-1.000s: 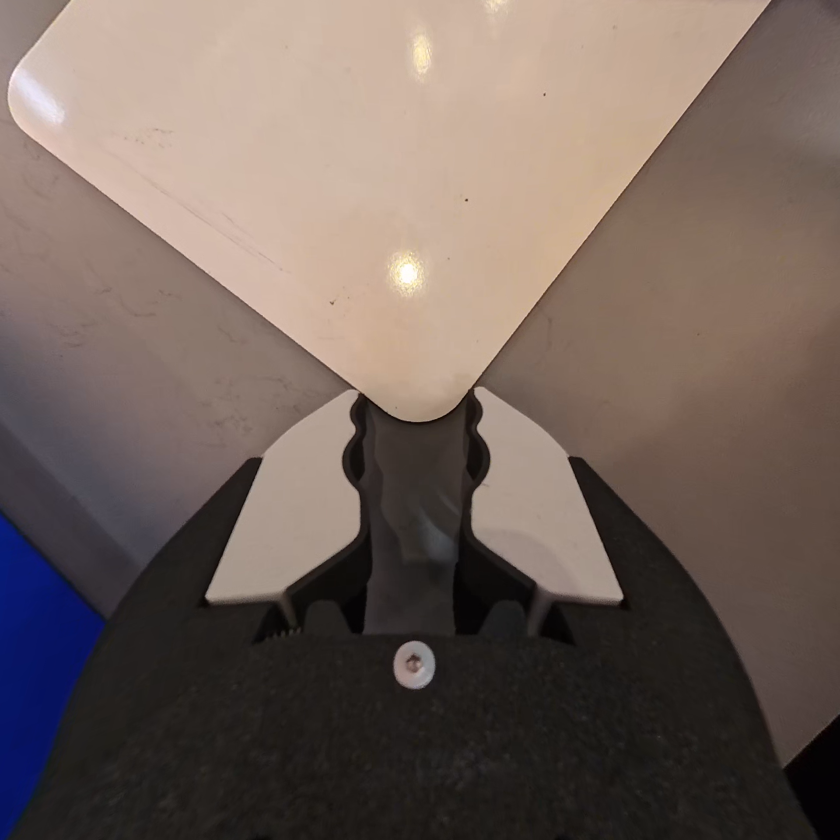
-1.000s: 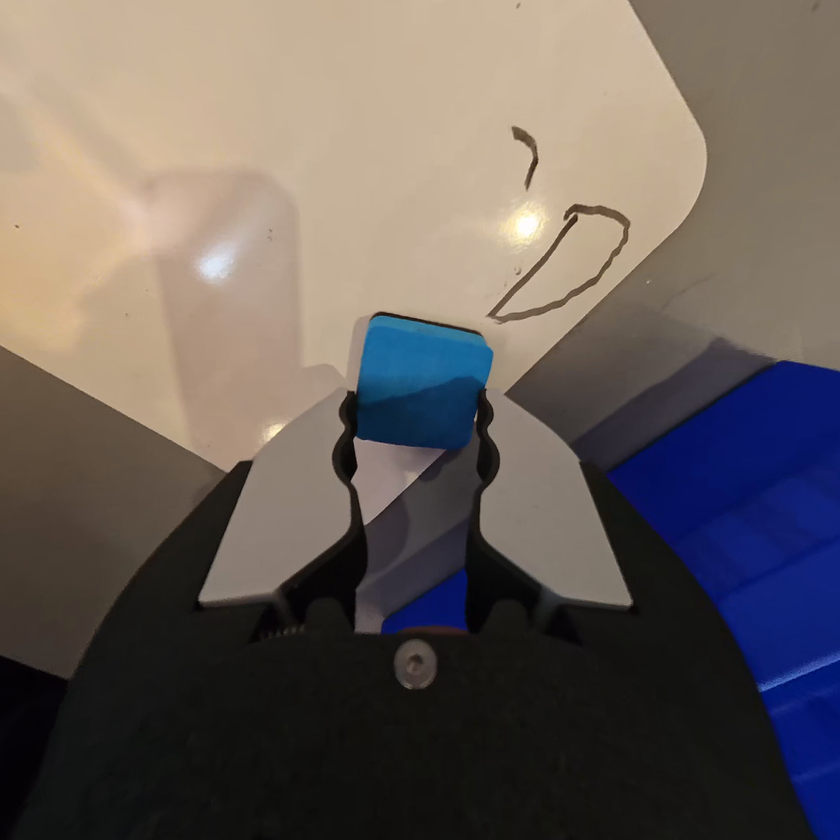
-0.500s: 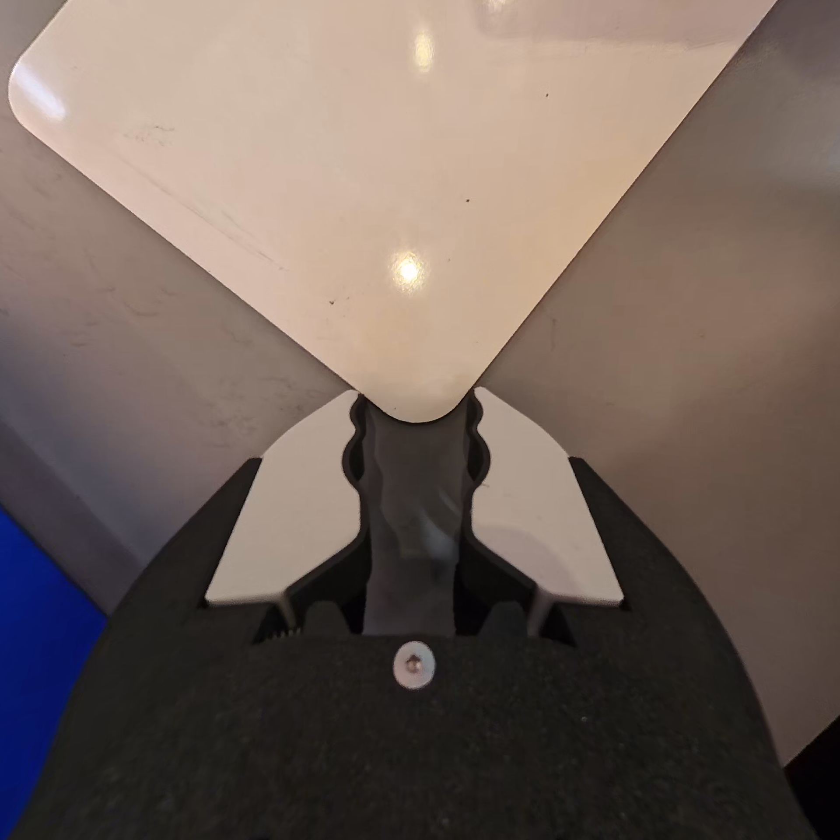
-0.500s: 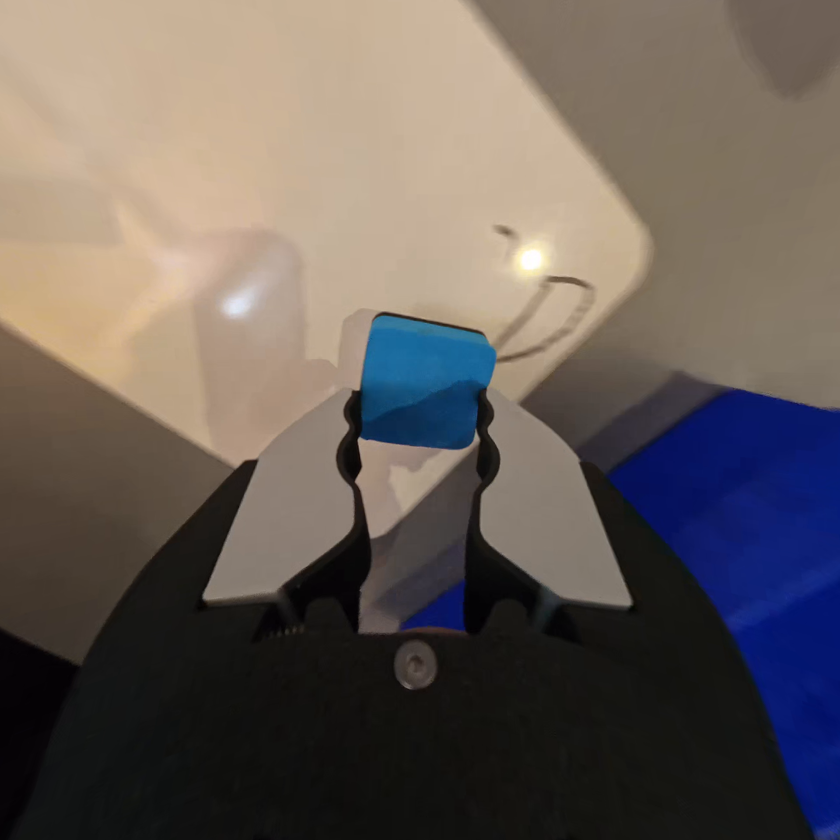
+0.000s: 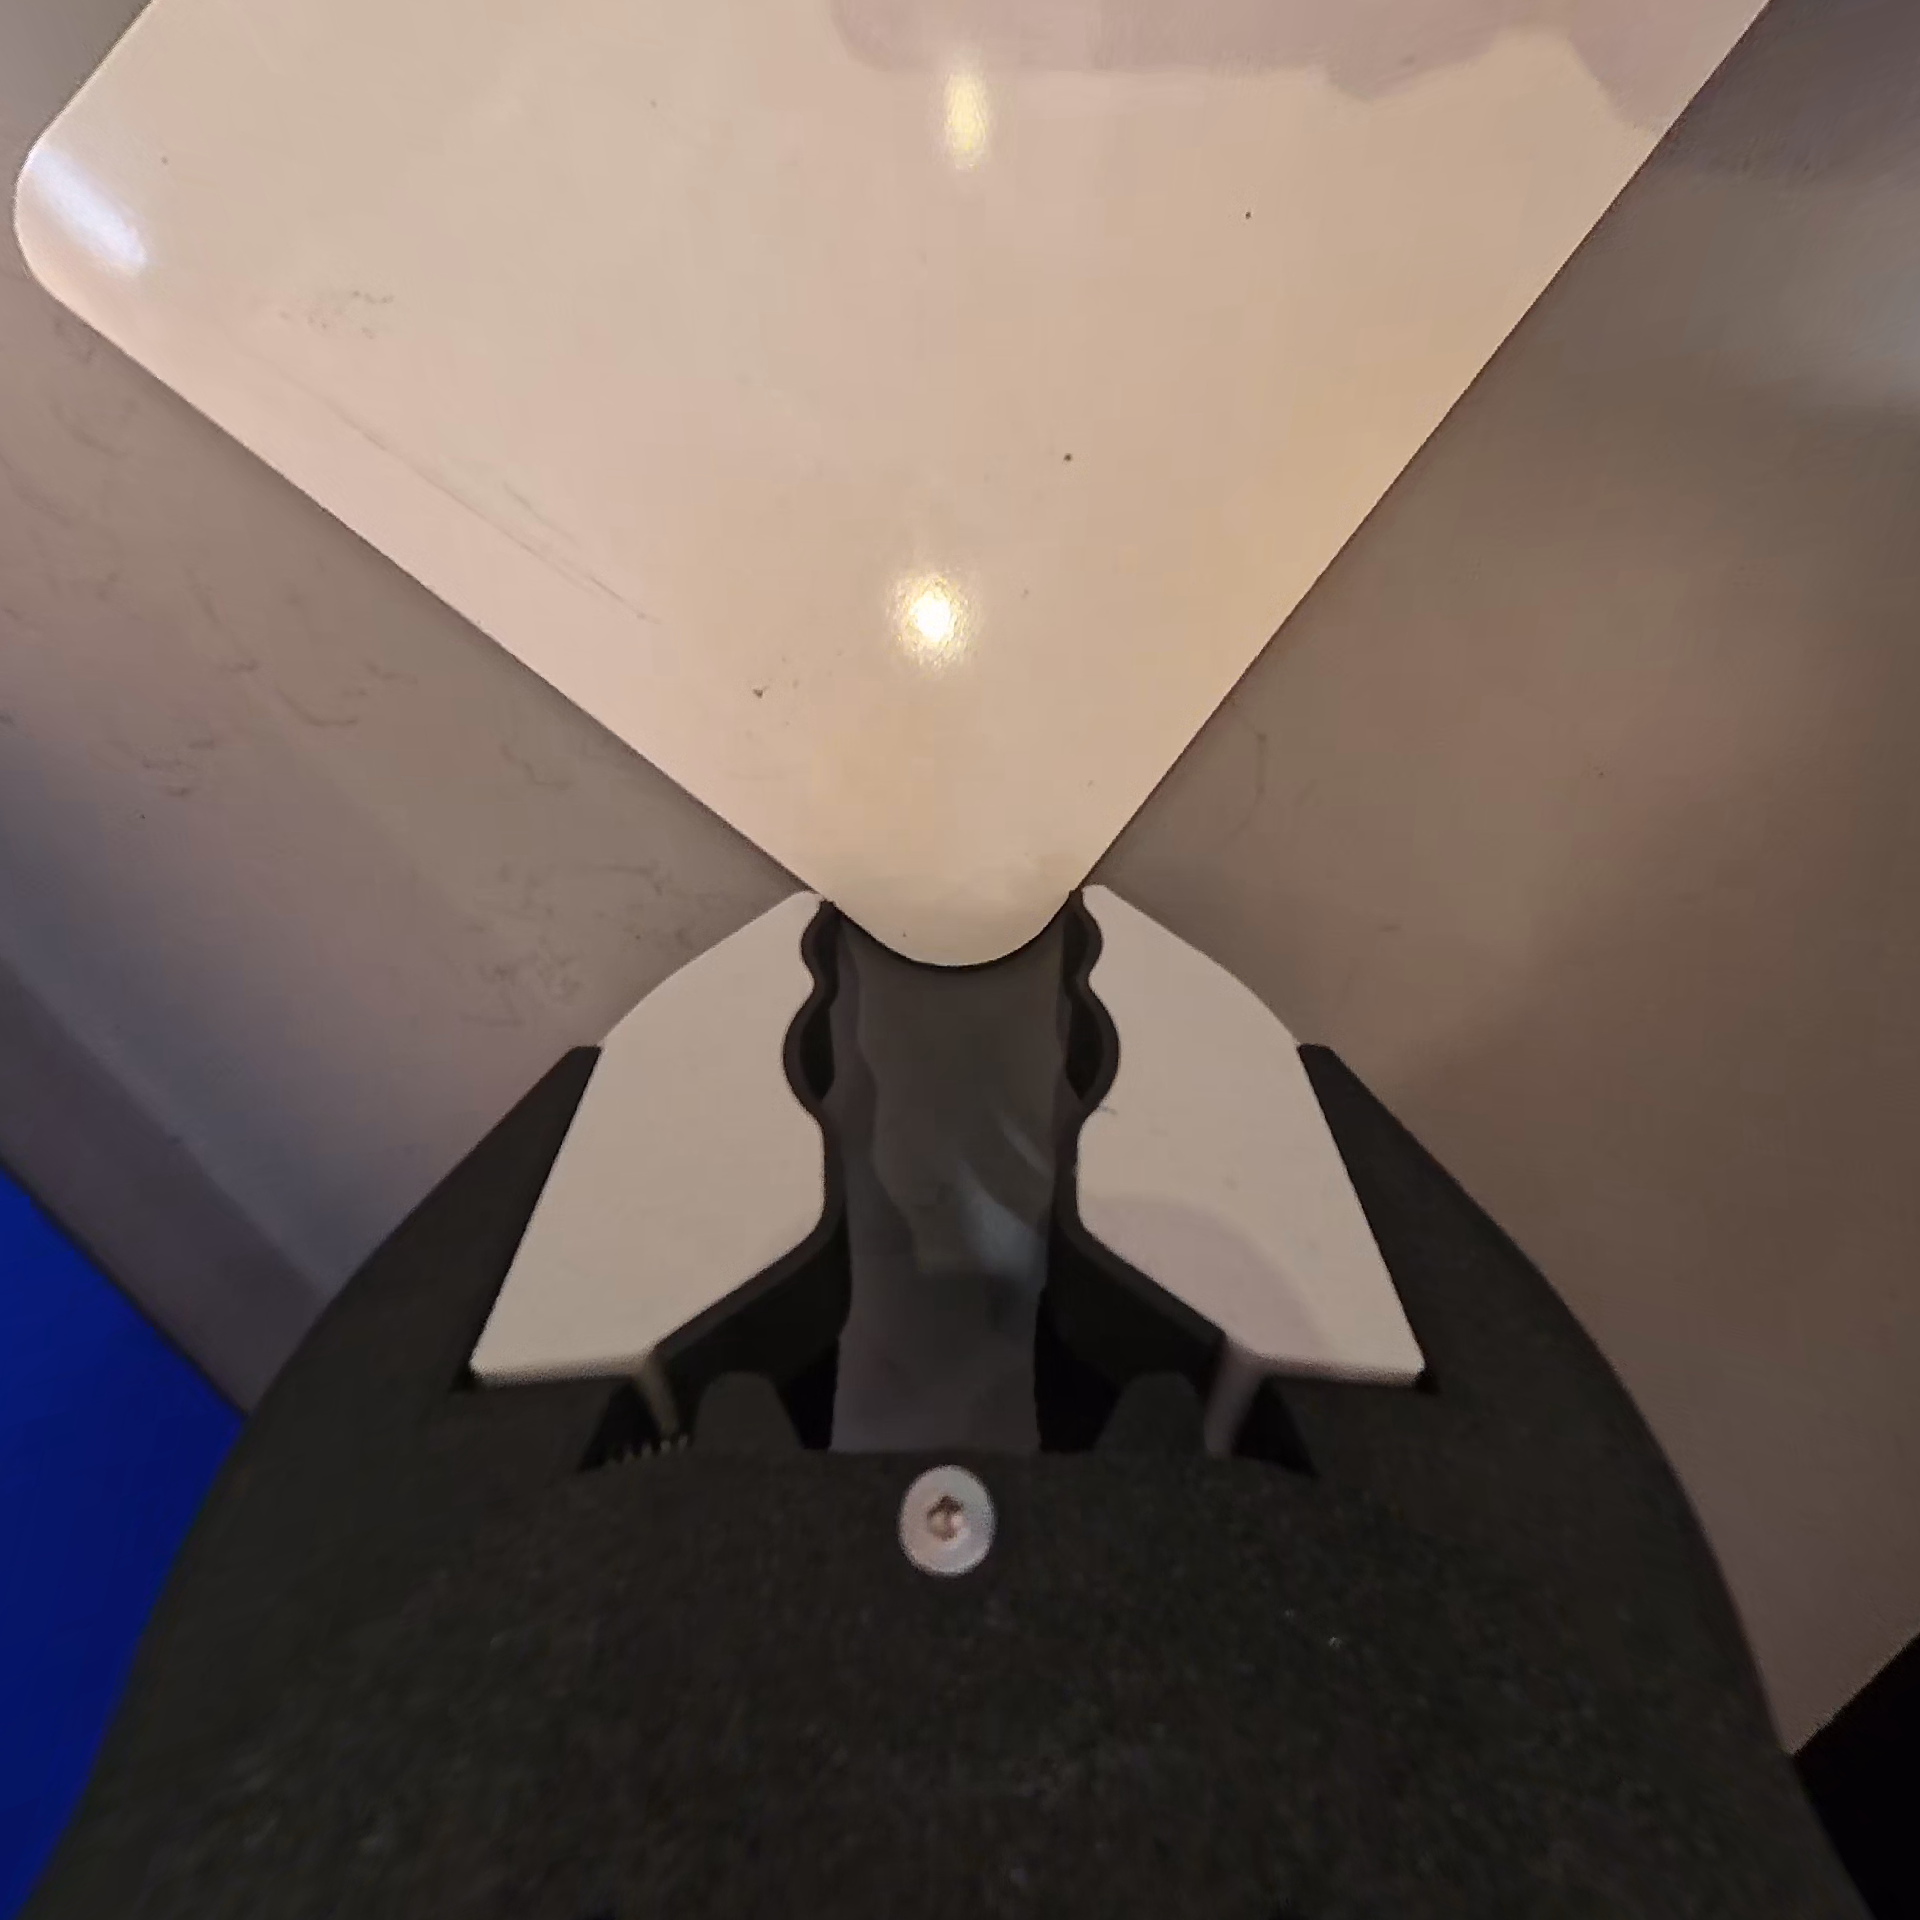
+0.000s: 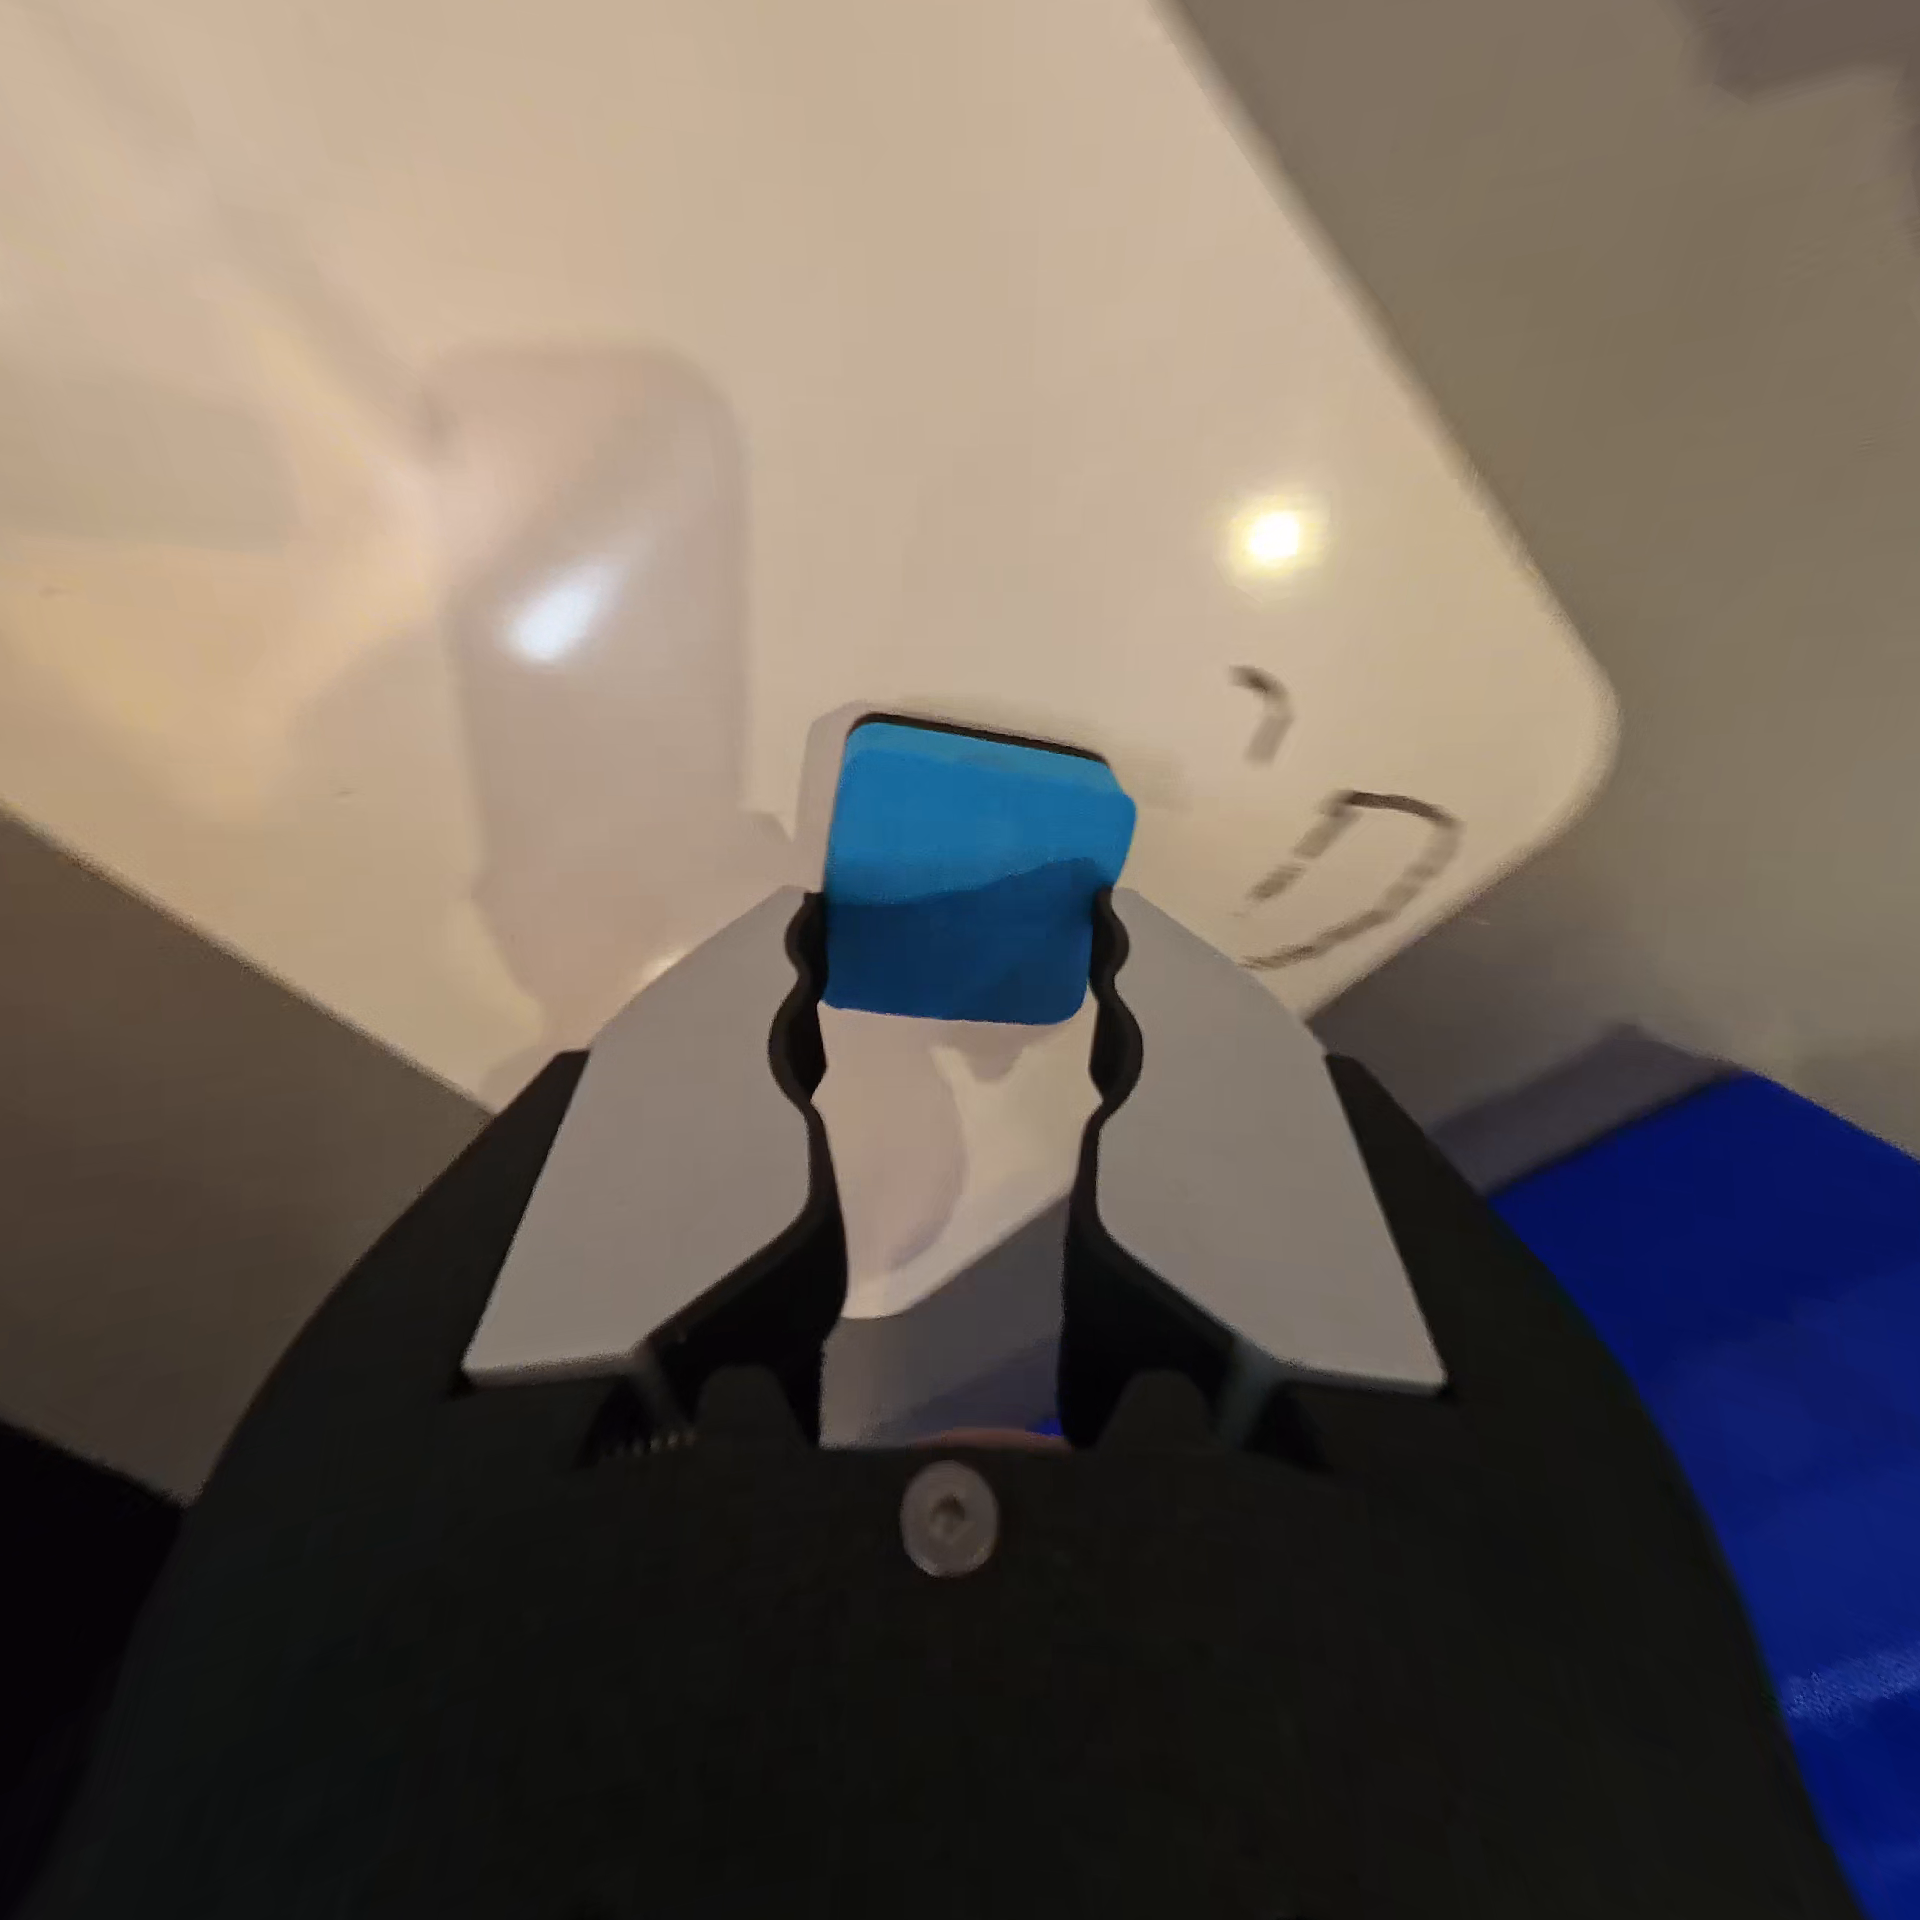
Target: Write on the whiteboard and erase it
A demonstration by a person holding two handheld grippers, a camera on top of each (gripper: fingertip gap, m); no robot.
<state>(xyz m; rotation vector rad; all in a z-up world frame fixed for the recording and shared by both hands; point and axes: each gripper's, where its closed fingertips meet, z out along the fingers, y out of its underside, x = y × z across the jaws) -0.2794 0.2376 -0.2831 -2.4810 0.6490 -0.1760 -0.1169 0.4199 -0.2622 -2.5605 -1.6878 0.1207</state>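
My right gripper [image 6: 956, 914] is clenched on a blue eraser [image 6: 971, 868], the block pinched between the two fingertips with its dark underside toward the whiteboard [image 6: 935, 364]. I cannot tell whether it touches the board. Black marker strokes [image 6: 1340, 873] sit to the right of the eraser, near the board's rounded corner; they are blurred in this view.

My left gripper [image 5: 948, 925] has its fingers parted, and the near rounded corner of the whiteboard [image 5: 727, 416] sits between the tips. I cannot tell whether they press on it. From this side the board is glossy cream-white, with faint smudges and a few dark specks, and two bright ceiling-light reflections on it.

The board lies flat on a grey table [image 5: 260, 779] with a mottled, stone-like finish. A blue bin [image 6: 1714, 1403] stands off the table's edge at the right of the right wrist view; a blue patch [image 5: 94, 1558] shows at lower left of the left view. Warm, dim room light.
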